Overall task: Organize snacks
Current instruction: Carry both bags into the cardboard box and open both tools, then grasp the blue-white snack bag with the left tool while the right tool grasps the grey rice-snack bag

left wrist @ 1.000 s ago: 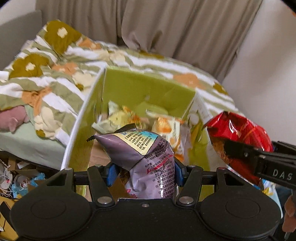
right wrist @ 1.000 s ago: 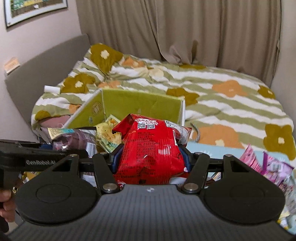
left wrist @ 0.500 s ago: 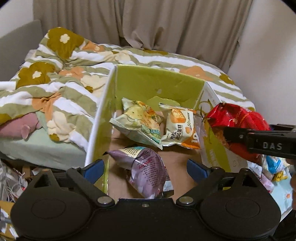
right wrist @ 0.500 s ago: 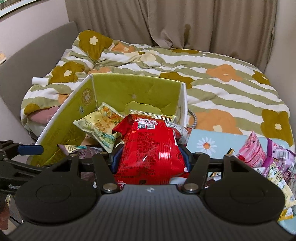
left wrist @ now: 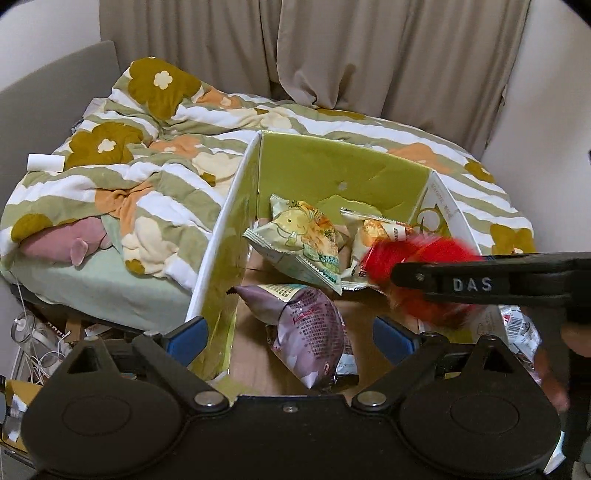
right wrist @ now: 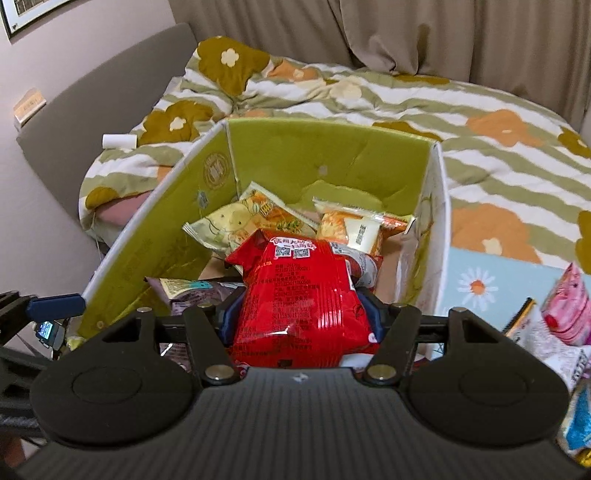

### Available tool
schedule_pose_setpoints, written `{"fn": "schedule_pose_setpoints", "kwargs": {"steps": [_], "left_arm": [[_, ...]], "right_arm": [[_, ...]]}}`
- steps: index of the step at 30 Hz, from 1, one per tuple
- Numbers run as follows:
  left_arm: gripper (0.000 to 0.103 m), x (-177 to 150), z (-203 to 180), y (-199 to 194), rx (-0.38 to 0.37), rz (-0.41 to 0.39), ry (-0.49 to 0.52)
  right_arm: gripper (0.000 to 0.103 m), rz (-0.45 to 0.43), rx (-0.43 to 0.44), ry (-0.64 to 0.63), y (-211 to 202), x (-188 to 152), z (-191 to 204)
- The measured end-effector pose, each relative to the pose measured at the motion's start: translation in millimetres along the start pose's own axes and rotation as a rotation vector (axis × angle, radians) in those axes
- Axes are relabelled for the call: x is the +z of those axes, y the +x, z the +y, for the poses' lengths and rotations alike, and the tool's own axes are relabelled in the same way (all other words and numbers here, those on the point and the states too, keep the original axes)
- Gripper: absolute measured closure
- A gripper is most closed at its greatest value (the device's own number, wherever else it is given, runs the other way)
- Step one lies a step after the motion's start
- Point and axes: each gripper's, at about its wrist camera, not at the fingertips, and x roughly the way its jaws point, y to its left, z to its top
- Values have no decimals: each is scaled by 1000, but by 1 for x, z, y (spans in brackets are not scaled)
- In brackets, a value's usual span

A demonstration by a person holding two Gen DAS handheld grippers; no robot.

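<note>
Over the box's (right wrist: 332, 155) near edge | your right tongs (right wrist: 299, 314) clench the red bag (right wrist: 303, 295) upright, floor below | left tongs (left wrist: 288, 336) released; purple bag (left wrist: 306, 328) lies inside, near-left corner.

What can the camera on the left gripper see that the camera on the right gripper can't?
Only the left wrist view shows the pink plush toy under the quilt and the tangled white cables on the floor. Only the right wrist view shows the pink snack packet and the framed picture on the wall. Both show the green-lined cardboard box, the purple snack bag and the red snack bag.
</note>
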Motion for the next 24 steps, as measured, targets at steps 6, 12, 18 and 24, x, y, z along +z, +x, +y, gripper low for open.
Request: {"fn": "schedule_pose_setpoints", "kwargs": {"steps": [6, 12, 18, 24], "left_arm": [[5, -8, 0, -1, 14, 3, -23], [5, -8, -3, -8, 29, -20, -11], [5, -2, -7, -23, 71, -70, 7], [5, 6, -7, -39, 63, -106, 20]], "right_arm": [[0, -51, 66, 70, -4, -6, -15], [0, -120, 98, 111, -19, -9, -26], [0, -141, 109, 90, -35, -5, -21], [0, -170, 63, 54, -60, -3, -14]]}}
